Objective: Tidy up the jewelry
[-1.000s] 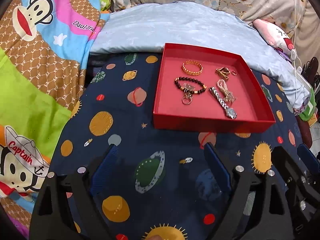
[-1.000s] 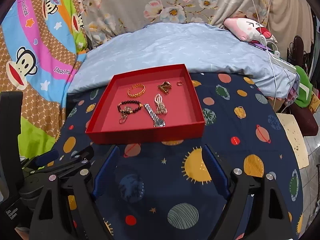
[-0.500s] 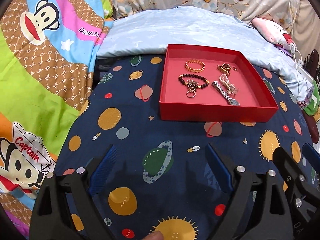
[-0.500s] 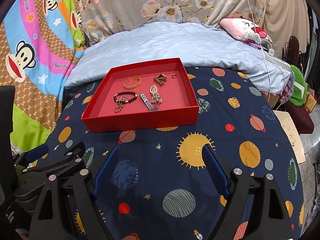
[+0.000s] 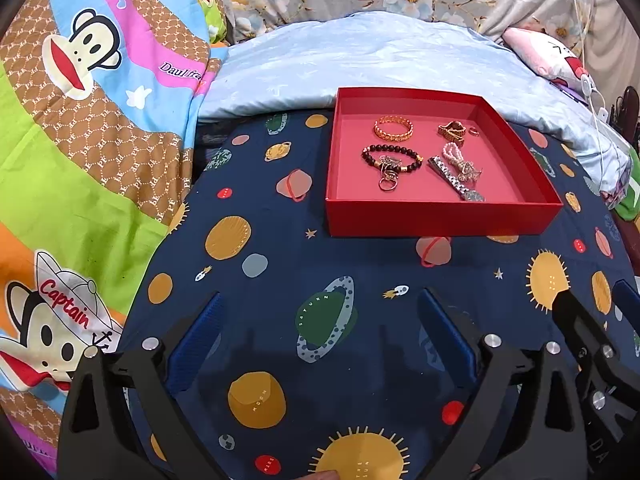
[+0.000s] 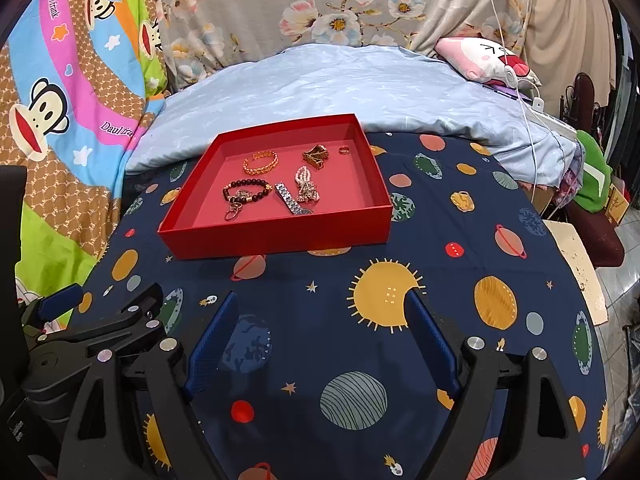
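A red tray sits on the dark blue planet-print cloth. It holds a gold chain bracelet, a black bead bracelet with charms, a silver watch, a pearl piece, a gold tangle and a small ring. My left gripper and right gripper are both open and empty, low over the cloth, well short of the tray.
A light blue quilt lies behind the tray. A monkey-print blanket is at the left. A pink plush, white cables and the table's right edge with floor clutter are at the right.
Both grippers have drawn back from the tray, which now looks smaller and farther. The jewelry has not moved and both jaws have stayed open.
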